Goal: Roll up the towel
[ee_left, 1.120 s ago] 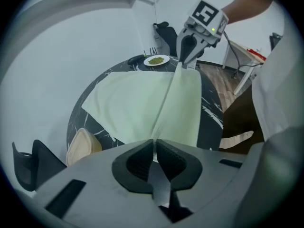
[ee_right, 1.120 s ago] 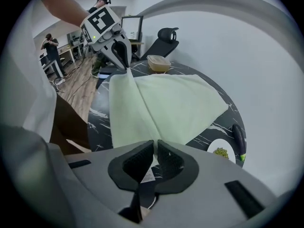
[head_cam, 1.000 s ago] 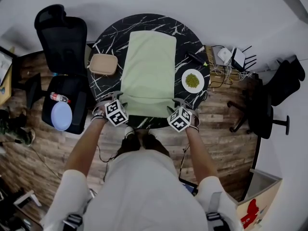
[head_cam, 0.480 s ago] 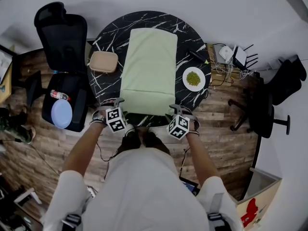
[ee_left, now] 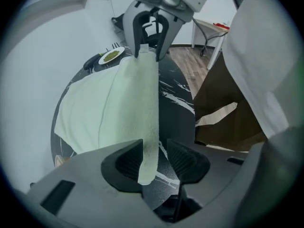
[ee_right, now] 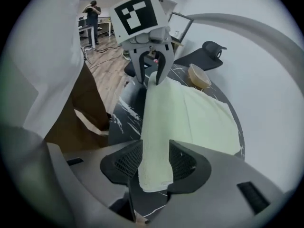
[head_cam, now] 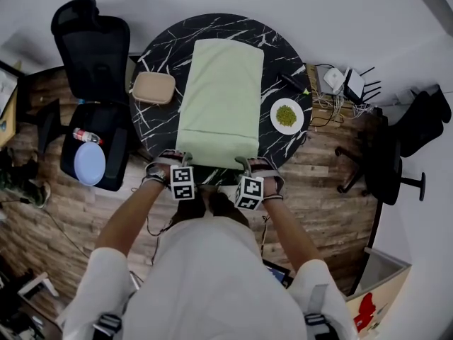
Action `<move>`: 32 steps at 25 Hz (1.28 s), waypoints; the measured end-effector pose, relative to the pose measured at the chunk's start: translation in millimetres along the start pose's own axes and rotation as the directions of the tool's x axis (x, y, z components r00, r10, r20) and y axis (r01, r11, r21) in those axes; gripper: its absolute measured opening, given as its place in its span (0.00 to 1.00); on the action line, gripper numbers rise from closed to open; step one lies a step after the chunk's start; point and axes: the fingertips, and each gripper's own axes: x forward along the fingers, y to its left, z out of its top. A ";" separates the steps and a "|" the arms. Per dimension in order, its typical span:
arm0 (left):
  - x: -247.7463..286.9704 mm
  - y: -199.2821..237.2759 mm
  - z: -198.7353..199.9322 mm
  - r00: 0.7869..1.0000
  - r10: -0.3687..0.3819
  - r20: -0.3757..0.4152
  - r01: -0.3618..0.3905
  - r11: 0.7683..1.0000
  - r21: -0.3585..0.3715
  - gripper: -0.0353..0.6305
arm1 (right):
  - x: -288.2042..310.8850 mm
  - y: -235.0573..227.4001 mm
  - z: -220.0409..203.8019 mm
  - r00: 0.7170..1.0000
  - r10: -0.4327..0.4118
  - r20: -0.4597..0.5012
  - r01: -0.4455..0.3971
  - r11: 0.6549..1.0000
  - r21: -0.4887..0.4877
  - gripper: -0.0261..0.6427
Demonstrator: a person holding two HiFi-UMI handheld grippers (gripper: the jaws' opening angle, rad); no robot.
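A pale green towel (head_cam: pixel 219 105) lies flat along the round black marble table (head_cam: pixel 159 62), its near edge at the table's front rim. My left gripper (head_cam: pixel 185 160) stands over the near left corner. In the left gripper view the towel's edge (ee_left: pixel 148 141) hangs between the closing jaws of my left gripper (ee_left: pixel 156 156), against one pad and clear of the other. My right gripper (head_cam: pixel 241 163) is at the near right corner. In the right gripper view, my right gripper (ee_right: pixel 156 158) is closing, with the towel (ee_right: pixel 154 160) filling the gap between its pads.
A tan lidded box (head_cam: pixel 152 88) sits left of the towel. A white plate of green food (head_cam: pixel 285 115) and a black remote (head_cam: pixel 290 83) sit on the right. A black office chair (head_cam: pixel 92 44) and a blue disc (head_cam: pixel 90 167) are to the left, routers and cables (head_cam: pixel 340 83) to the right.
Both grippers have moved inward toward each other along the towel's near edge and rolled at the wrist. They now sit closer to the person's body.
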 end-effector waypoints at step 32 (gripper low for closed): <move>-45.5 -137.4 -2.6 0.975 -0.212 0.062 0.217 0.971 -0.101 0.07 | -45.4 146.8 -18.5 0.911 0.411 -0.041 -0.400 0.903 0.158 0.05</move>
